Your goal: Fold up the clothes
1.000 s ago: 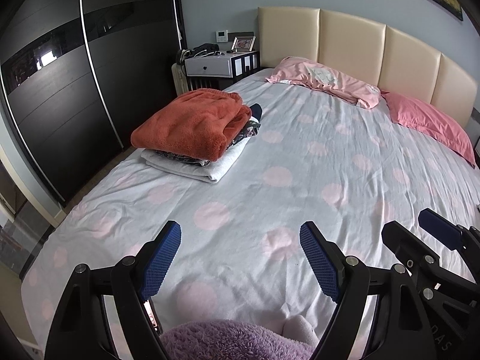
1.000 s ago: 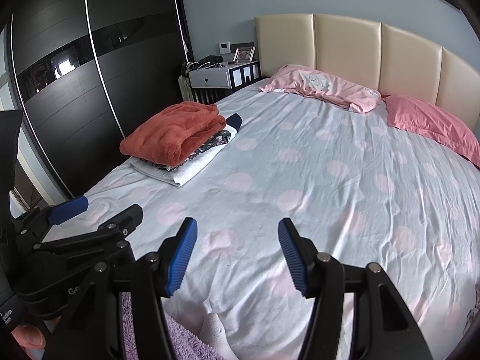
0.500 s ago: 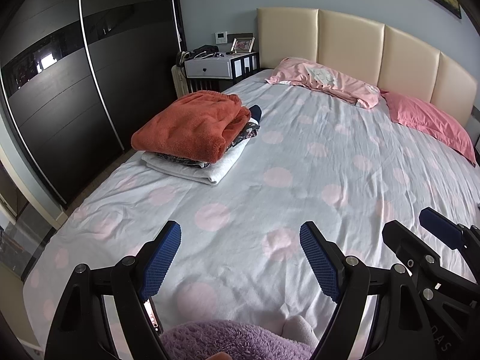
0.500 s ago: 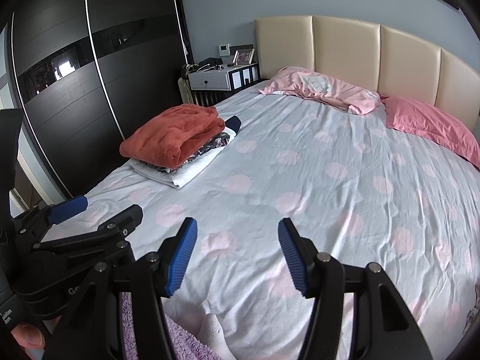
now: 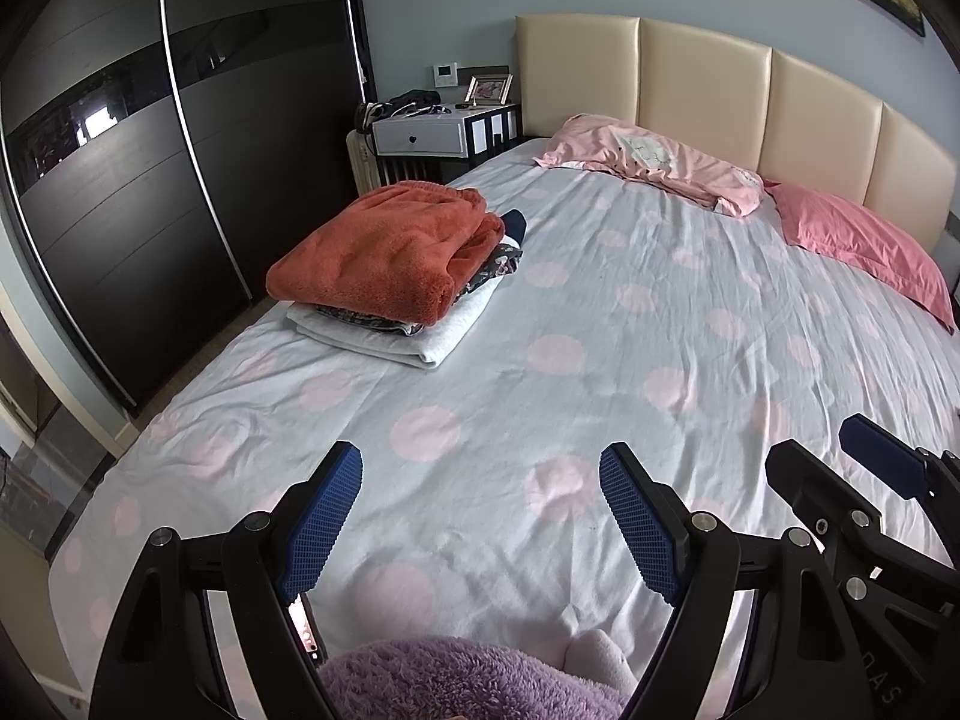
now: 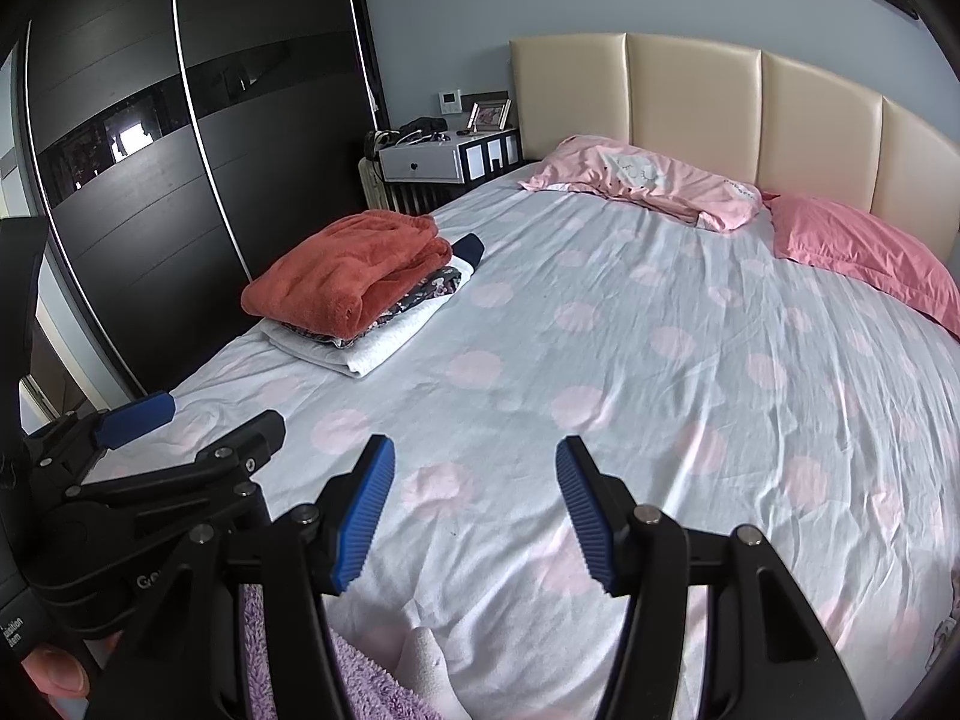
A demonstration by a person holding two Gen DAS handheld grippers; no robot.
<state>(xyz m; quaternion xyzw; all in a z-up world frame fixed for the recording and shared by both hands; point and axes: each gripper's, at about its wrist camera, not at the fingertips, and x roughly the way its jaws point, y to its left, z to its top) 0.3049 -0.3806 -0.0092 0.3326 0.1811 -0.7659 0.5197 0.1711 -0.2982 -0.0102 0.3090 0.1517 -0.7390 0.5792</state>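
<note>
A stack of folded clothes (image 5: 390, 276) (image 6: 354, 288) lies on the bed's left side, a fuzzy orange garment on top, a patterned one and a white one under it. A fluffy purple garment (image 5: 468, 681) (image 6: 372, 690) with a white part lies at the near edge, below both grippers. My left gripper (image 5: 480, 516) hangs open above the sheet, nothing between its blue pads. My right gripper (image 6: 474, 510) is open too and holds nothing. Each gripper shows at the side of the other's view.
The bed (image 5: 660, 360) has a grey sheet with pink dots. Two pink pillows (image 5: 660, 171) lie by the beige headboard (image 5: 708, 90). A dark sliding wardrobe (image 5: 150, 180) runs along the left, with a nightstand (image 5: 432, 132) in the far corner.
</note>
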